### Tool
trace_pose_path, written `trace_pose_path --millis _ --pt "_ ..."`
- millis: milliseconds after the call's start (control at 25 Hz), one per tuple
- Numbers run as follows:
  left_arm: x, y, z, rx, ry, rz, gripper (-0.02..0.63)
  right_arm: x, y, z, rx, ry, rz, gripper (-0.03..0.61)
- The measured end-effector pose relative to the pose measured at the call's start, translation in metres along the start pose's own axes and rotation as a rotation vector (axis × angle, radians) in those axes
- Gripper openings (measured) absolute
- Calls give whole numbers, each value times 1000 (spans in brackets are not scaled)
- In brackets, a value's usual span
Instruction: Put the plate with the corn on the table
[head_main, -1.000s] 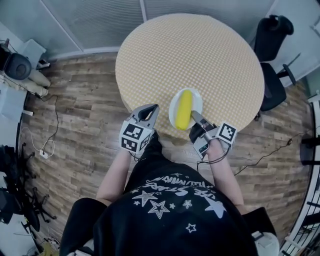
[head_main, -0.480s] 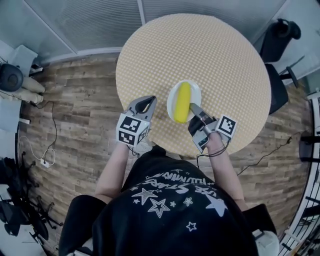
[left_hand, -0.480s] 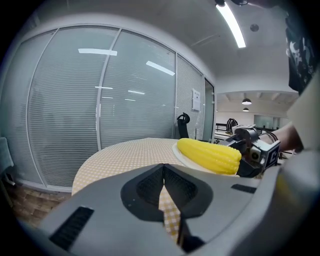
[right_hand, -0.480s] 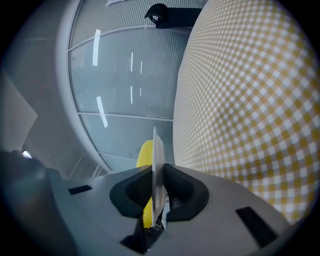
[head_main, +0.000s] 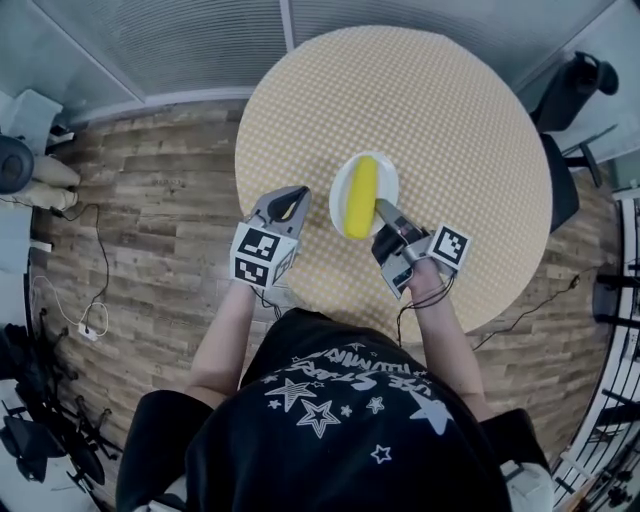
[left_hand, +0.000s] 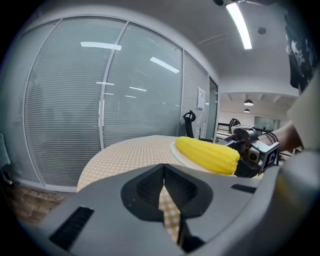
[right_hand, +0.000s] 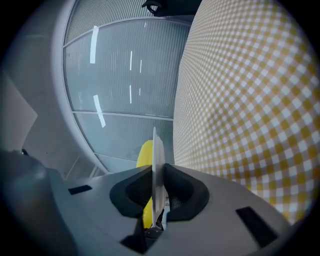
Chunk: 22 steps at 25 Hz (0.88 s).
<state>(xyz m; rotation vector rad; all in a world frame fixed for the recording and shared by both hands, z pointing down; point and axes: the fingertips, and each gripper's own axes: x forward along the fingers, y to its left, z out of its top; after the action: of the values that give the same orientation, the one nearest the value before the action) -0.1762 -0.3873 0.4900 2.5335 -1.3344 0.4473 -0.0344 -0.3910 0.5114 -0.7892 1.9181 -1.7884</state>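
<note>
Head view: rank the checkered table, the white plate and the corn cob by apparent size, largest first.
1. checkered round table, by far largest.
2. white plate.
3. corn cob: nearly as long as the plate but much narrower; it lies on it, so nearness does not skew this.

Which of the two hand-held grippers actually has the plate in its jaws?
The right hand-held gripper: its jaws clamp the rim of the plate carrying the corn. The left hand-held gripper is shut on nothing, beside the plate.
</note>
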Motion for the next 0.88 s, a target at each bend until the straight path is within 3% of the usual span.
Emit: trace_pose_path --millis 280,880 --pt "27 33 -8 -10 29 -35 8 47 -36 17 4 -1 -61 49" --pt "67 48 -21 -30 66 -69 8 77 -95 31 60 28 -165 49"
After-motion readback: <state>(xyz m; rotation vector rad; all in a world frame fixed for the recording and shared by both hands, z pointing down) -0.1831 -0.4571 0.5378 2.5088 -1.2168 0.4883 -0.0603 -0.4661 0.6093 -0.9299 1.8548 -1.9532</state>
